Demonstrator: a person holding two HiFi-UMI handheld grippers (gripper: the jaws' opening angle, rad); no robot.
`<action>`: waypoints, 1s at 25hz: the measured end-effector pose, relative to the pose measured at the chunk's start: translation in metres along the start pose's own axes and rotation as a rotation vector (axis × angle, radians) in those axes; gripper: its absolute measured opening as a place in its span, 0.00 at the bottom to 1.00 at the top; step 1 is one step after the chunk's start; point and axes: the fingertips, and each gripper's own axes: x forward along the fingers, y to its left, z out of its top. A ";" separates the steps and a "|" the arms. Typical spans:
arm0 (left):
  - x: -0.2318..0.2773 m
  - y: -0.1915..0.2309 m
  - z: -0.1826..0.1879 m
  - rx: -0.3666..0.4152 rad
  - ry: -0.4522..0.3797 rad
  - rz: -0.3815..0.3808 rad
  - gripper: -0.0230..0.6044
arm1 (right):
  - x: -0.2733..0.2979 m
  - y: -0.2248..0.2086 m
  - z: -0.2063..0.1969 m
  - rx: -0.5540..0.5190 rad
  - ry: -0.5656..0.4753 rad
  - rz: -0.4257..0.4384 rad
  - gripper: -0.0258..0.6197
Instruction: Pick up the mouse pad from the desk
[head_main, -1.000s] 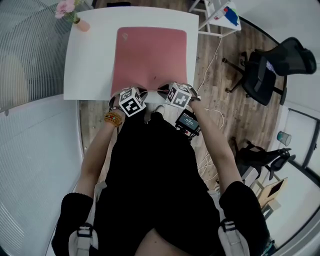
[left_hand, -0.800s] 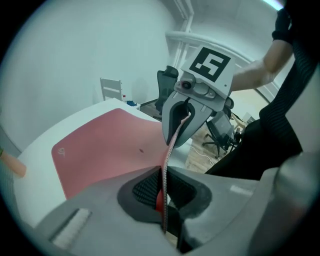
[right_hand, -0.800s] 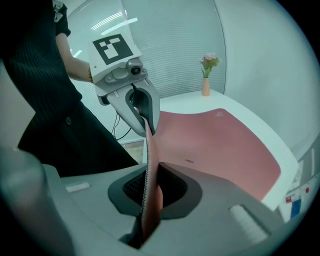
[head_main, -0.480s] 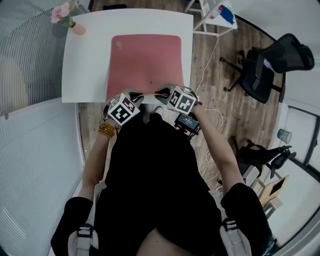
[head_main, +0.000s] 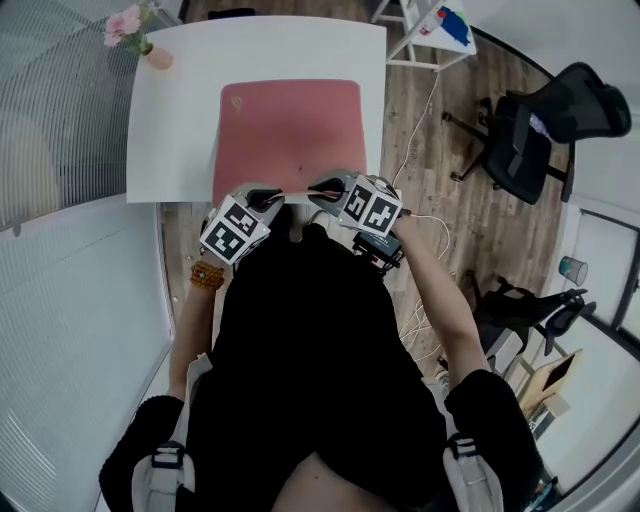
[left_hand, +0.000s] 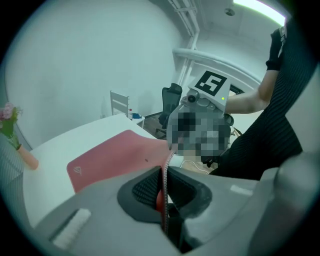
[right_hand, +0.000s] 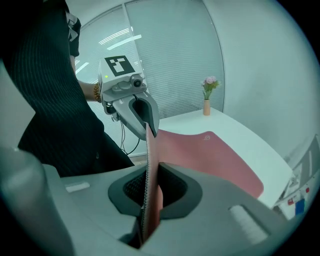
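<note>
A large pink mouse pad (head_main: 288, 135) lies on the white desk (head_main: 180, 120), its near edge lifted off the desk's front edge. My left gripper (head_main: 262, 199) is shut on the pad's near left part, and my right gripper (head_main: 324, 190) is shut on its near right part. In the left gripper view the mouse pad (left_hand: 117, 156) runs edge-on between the jaws, with the right gripper (left_hand: 202, 125) beyond. In the right gripper view the mouse pad (right_hand: 210, 155) stretches from the jaws onto the desk (right_hand: 255, 145), and the left gripper (right_hand: 145, 122) clamps the same edge.
A pink vase with flowers (head_main: 140, 35) stands at the desk's far left corner. A black office chair (head_main: 540, 130) is on the wood floor at the right, and a white cable (head_main: 425, 110) trails beside the desk. A glass partition (head_main: 60, 110) runs along the left.
Both grippers have drawn back toward the person with the pad's near edge in them; the pad has slid nearer and its front edge now hangs past the desk.
</note>
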 end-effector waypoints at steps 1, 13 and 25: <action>-0.004 -0.002 0.003 0.002 -0.008 0.005 0.07 | -0.004 0.002 0.003 0.010 -0.013 -0.001 0.10; -0.065 0.008 0.079 -0.026 -0.249 0.063 0.07 | -0.059 -0.015 0.074 0.044 -0.220 -0.061 0.10; -0.117 0.021 0.148 0.019 -0.481 0.186 0.07 | -0.112 -0.028 0.135 0.081 -0.415 -0.189 0.10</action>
